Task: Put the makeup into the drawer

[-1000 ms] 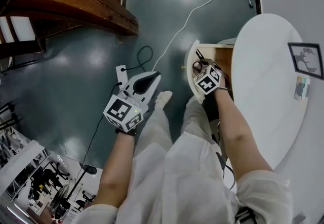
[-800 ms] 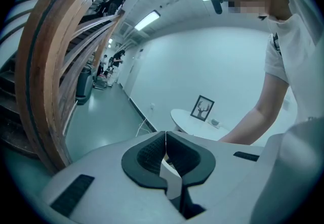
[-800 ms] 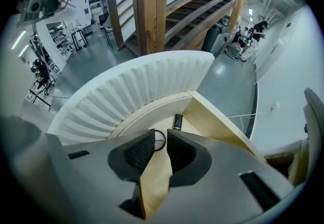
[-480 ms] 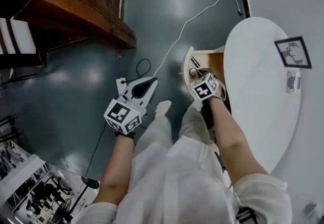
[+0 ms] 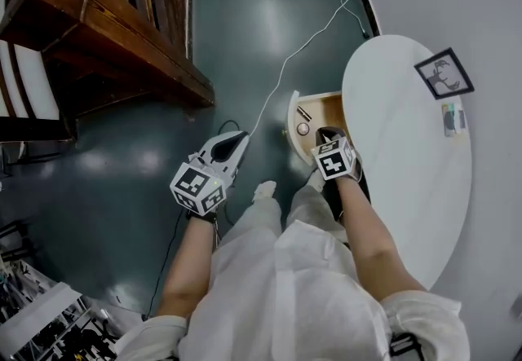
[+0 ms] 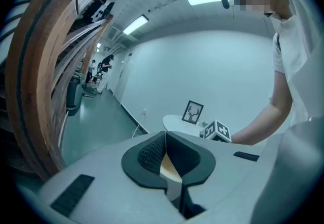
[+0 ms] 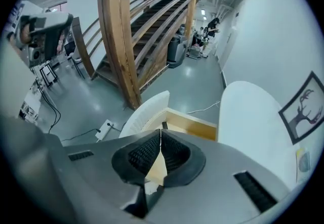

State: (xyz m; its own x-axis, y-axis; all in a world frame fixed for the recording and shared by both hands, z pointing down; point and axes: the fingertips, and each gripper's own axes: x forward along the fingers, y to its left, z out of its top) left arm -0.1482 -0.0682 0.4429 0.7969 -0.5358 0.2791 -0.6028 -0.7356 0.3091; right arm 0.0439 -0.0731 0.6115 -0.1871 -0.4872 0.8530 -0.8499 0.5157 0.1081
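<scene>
The drawer [image 5: 291, 109] under the white table stands pulled out. Inside it lie a small round makeup piece [image 5: 303, 129] and a slim dark stick [image 5: 303, 113]. My right gripper [image 5: 325, 134] hovers just above the drawer's near end; its jaws have just closed and are shut with nothing between them. The right gripper view looks over the shut right gripper [image 7: 161, 133] into the drawer [image 7: 190, 127]. My left gripper [image 5: 241, 138] hangs over the floor left of the drawer, apart from it. In its own view the left gripper [image 6: 165, 136] is shut and empty.
A round white table [image 5: 408, 156] carries a framed deer picture [image 5: 444, 74] and a small card [image 5: 453, 117]. A white cable [image 5: 306, 46] runs across the grey floor. A wooden staircase [image 5: 122, 41] stands at the left. My white-clad legs [image 5: 277, 270] are below the grippers.
My right gripper has lifted up out of the drawer, uncovering the items inside. The left gripper has risen slightly. The head view has swung, so the table sits higher in frame.
</scene>
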